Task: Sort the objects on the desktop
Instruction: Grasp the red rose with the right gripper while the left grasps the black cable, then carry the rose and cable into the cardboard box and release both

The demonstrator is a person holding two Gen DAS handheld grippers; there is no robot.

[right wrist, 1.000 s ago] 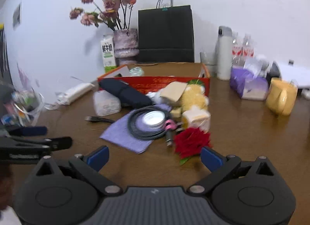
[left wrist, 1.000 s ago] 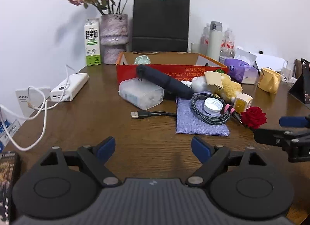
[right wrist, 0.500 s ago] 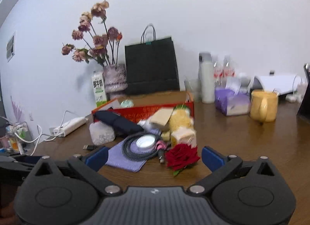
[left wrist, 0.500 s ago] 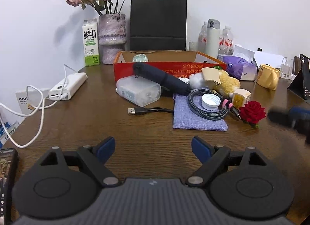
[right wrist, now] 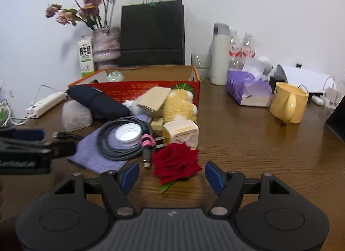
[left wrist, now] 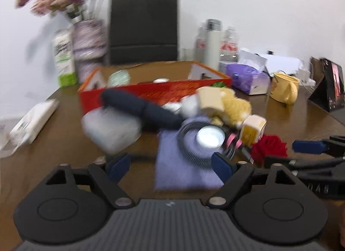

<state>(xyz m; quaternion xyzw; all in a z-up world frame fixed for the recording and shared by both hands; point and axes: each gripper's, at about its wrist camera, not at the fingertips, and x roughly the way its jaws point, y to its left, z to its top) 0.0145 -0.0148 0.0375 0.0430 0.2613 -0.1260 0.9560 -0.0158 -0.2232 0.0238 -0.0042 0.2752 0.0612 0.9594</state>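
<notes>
A red rose [right wrist: 176,160] lies on the brown table just ahead of my right gripper [right wrist: 171,176], between its blue fingertips. The jaws are closing and the pads stand clear of the petals. Behind the rose sit a white charger plug [right wrist: 181,134], a coiled grey cable [right wrist: 123,141] around a white cap [right wrist: 128,132], and a purple cloth [right wrist: 94,153]. My left gripper [left wrist: 170,166] is closing too, open over the purple cloth [left wrist: 183,164] in a blurred view. A red cardboard box [right wrist: 151,91] stands behind the pile.
A dark folded umbrella [right wrist: 97,102], a clear plastic box [right wrist: 75,115] and a yellow plush toy [right wrist: 179,106] crowd the box front. A yellow mug [right wrist: 289,104], tissue pack [right wrist: 248,91] and thermos [right wrist: 220,54] stand to the right, a power strip [right wrist: 46,104] to the left.
Both grippers came closer to the pile. The right gripper's fingers narrowed and dropped around the rose. The left view went blurry, with the cloth now between its fingers.
</notes>
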